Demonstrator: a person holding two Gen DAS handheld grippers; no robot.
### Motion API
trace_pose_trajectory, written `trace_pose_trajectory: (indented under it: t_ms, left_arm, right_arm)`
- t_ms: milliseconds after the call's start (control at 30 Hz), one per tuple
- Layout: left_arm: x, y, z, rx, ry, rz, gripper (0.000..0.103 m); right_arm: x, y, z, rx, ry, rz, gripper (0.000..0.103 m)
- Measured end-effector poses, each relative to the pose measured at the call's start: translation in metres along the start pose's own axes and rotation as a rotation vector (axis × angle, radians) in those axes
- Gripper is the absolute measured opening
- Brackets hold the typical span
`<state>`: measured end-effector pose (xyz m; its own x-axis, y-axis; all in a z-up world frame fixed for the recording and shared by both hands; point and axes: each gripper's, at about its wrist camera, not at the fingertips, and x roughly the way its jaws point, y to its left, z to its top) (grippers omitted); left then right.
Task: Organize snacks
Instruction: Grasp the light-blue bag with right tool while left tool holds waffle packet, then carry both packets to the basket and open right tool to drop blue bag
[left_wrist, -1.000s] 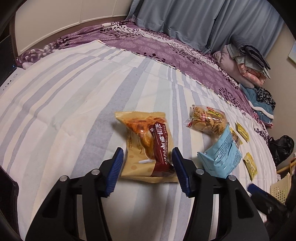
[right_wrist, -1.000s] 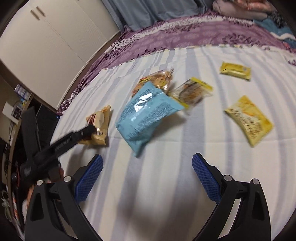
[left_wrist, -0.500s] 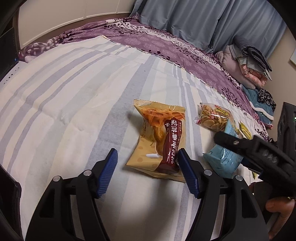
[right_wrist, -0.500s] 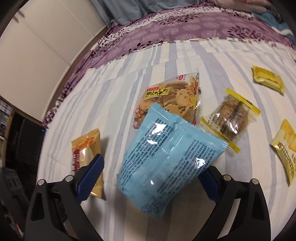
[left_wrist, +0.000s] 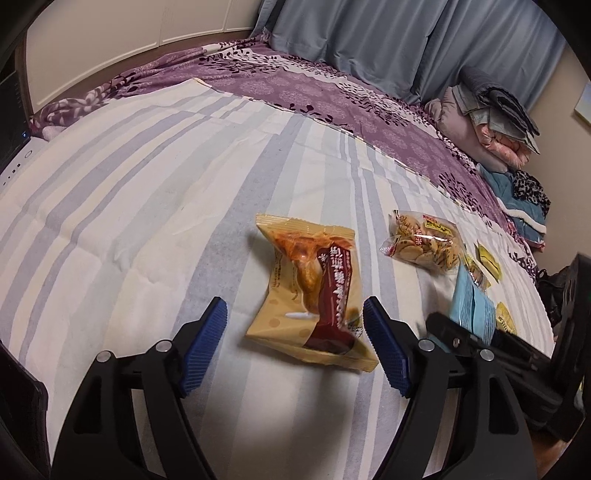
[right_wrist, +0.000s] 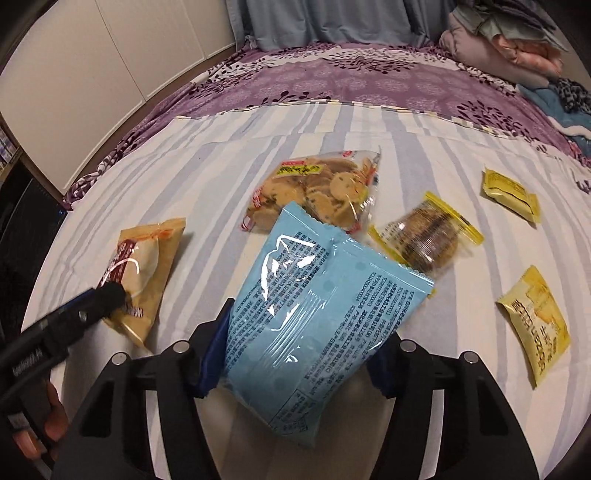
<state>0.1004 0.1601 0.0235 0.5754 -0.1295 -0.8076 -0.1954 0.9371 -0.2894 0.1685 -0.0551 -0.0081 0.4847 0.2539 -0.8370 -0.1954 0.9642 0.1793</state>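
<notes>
A tan and brown snack packet lies on the striped sheet. My left gripper straddles its near end, jaws opening, pads clear of it. A light blue bag stands tilted between the fingers of my right gripper, whose jaws are closing, pads against its sides. The tan packet shows left of it, under a left fingertip. Beyond lie a clear cookie bag, a yellow-edged biscuit pack and two yellow packets.
A purple floral bedcover borders the sheet at the back. Folded clothes pile up at the far right under blue curtains. White cupboard doors stand to the left. A person's hand holds the left gripper.
My left jaws have spread wider around the tan packet. My right gripper has come in over the light blue bag and its jaws have narrowed onto it.
</notes>
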Motion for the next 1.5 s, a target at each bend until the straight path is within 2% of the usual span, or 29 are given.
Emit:
trace_pose_trajectory:
  t_ms: [133,200,433,500,567,600,933,1000,1500]
  left_arm:
    - [-0.002,-0.004,0.005,0.005,-0.006,0.006,0.078]
    - [-0.001,-0.007,0.007,0.015,-0.009,0.014,0.083]
    - [0.017,-0.026,0.017,0.094,-0.002,0.062,0.084]
    - [0.025,-0.031,0.018,0.126,0.0,0.091,0.079]
    - [0.031,-0.033,0.018,0.146,0.013,0.109,0.059]
    - [0.034,-0.033,0.017,0.149,0.021,0.116,0.058]
    - [0.027,-0.031,0.007,0.149,0.003,0.099,0.053]
    - [0.023,-0.032,0.004,0.15,0.002,0.092,0.047]
    - [-0.032,-0.061,-0.014,0.188,-0.053,0.031,0.047]
  right_arm:
    - [-0.006,-0.002,-0.009,0.0,-0.007,0.004,0.062]
    - [-0.009,-0.003,-0.012,0.003,-0.008,0.009,0.062]
    - [-0.019,-0.006,-0.026,-0.003,-0.018,0.013,0.062]
    - [-0.021,-0.007,-0.029,-0.008,-0.022,0.011,0.062]
    - [-0.024,-0.009,-0.031,-0.009,-0.026,0.01,0.062]
    - [-0.025,-0.009,-0.032,-0.008,-0.028,0.011,0.062]
    - [-0.041,-0.014,-0.038,0.005,-0.054,0.038,0.062]
    - [-0.046,-0.016,-0.038,0.009,-0.064,0.044,0.062]
    - [-0.103,-0.04,-0.042,0.059,-0.181,0.073,0.062]
